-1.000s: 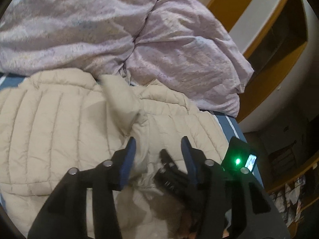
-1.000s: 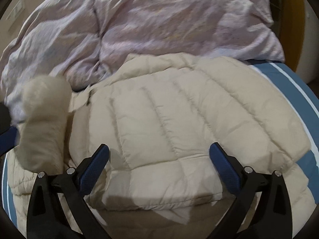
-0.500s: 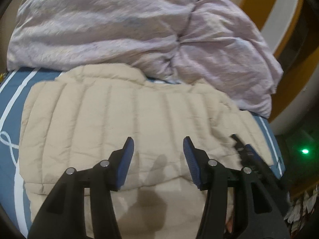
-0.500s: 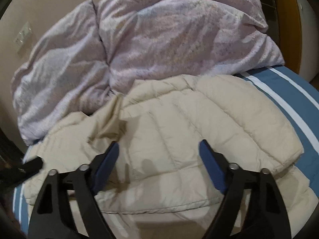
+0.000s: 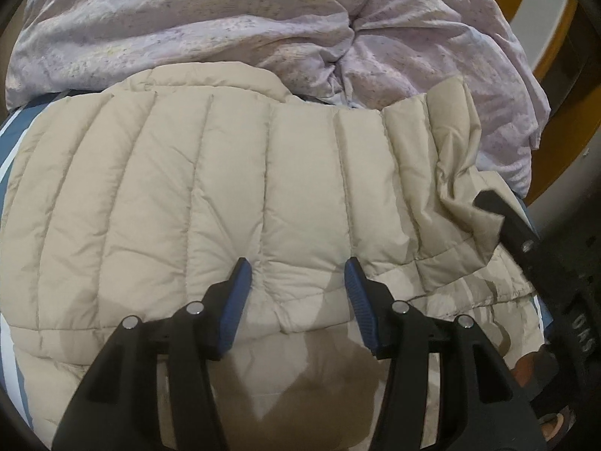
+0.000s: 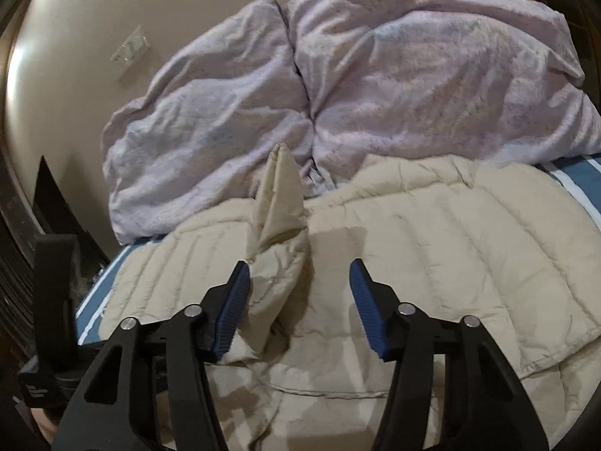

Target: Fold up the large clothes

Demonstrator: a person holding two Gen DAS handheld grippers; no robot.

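With the jacket (image 5: pixel 210 203) spread across mid-frame on the bed (image 6: pixel 578 180), both the left gripper (image 5: pixel 296 274) and right gripper (image 6: pixel 298 276) hover wide apart and empty; next, probably, pinch the raised sleeve (image 6: pixel 280 203) and fold it inward.

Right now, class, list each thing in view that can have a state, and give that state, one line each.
Beige puffer jacket: lying flat on the bed, one corner flap sticking up.
Lilac duvet: crumpled, heaped behind the jacket.
Left gripper: open, holding nothing.
Right gripper: open, the raised flap between its fingers.
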